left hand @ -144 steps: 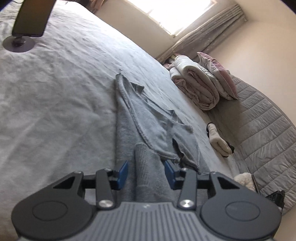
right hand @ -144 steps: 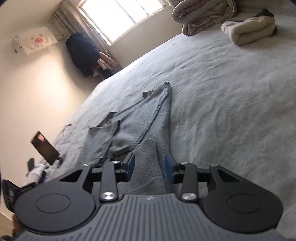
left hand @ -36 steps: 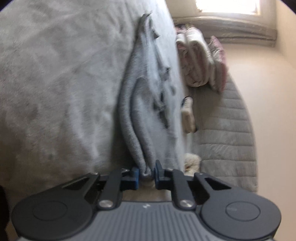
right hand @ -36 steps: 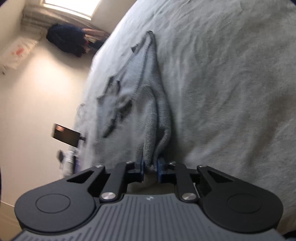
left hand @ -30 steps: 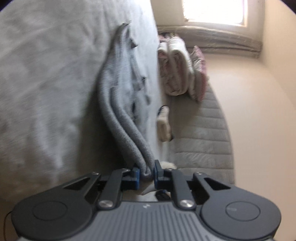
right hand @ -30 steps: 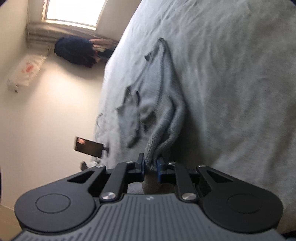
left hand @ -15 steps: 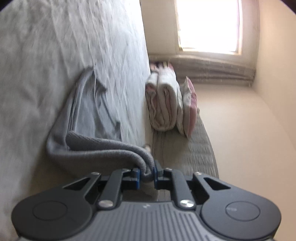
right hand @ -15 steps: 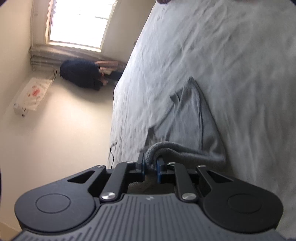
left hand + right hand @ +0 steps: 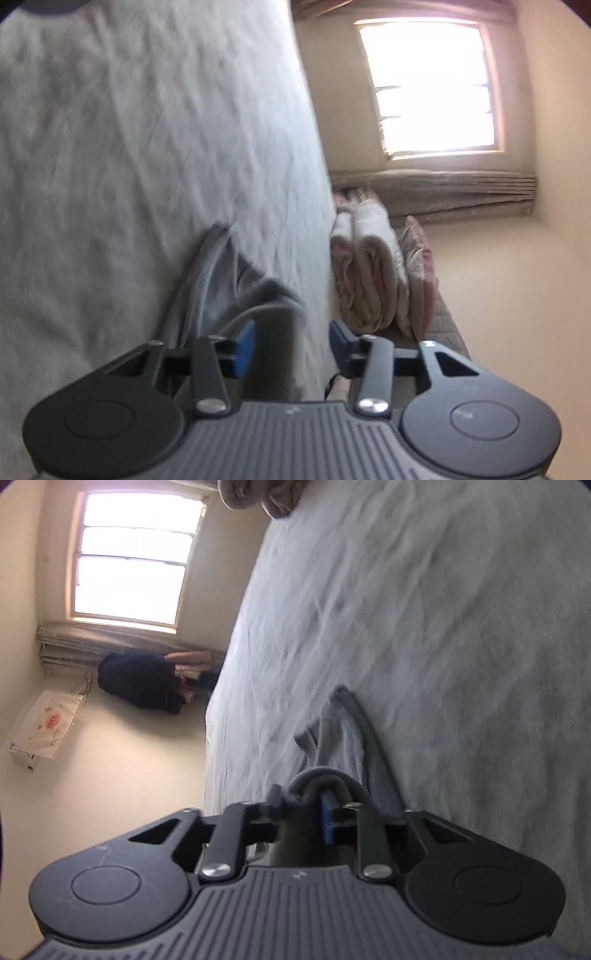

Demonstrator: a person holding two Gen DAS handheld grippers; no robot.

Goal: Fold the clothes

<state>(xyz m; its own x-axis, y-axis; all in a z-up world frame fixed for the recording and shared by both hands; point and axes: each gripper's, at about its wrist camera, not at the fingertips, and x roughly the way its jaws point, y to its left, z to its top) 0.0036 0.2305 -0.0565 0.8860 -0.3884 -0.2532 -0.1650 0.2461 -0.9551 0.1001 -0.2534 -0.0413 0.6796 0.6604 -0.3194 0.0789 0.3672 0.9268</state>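
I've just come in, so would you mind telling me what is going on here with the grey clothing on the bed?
A person is folding a grey garment on the bed with two handheld grippers. The left gripper has its jaws apart, with the folded edge of the cloth lying loosely between them. The right gripper has its jaws much closer together around a bunched edge of the garment, though whether it truly grips is unclear. Folded blankets sit beyond.

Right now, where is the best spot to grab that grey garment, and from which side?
Grip the grey garment at its raised folded hump just ahead of the open left gripper. Come straight forward from the near end: the hump stands off the bed, so fingers could probably straddle it.
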